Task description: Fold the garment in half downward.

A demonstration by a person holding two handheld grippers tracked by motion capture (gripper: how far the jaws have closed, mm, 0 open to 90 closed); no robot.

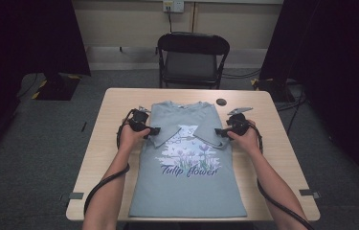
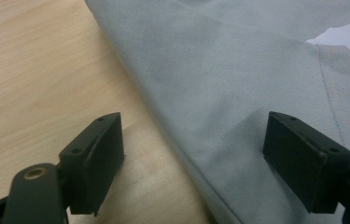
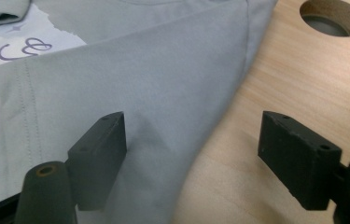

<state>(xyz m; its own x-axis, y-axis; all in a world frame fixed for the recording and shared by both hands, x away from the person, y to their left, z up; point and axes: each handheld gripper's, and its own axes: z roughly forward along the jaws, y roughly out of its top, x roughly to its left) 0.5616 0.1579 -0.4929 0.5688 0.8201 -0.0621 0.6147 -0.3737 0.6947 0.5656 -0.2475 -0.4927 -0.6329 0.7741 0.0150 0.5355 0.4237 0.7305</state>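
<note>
The desk (image 1: 282,158) fills the middle of the high view, and my grey T-shirt (image 1: 186,187) lies flat at its centre, both sleeves folded in over the print. My left tool (image 1: 152,130) sits at the left sleeve (image 2: 238,93), jaws spread across its folded edge, seemingly pinching nothing. My right tool (image 1: 221,132) at the right sleeve (image 3: 130,79) is spread likewise. Upper right, a small hole (image 3: 333,17) in the desk

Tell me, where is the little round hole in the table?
In the high view the round hole sits near the table's far edge, just right of the grey T-shirt's collar and beyond the right gripper.
</note>
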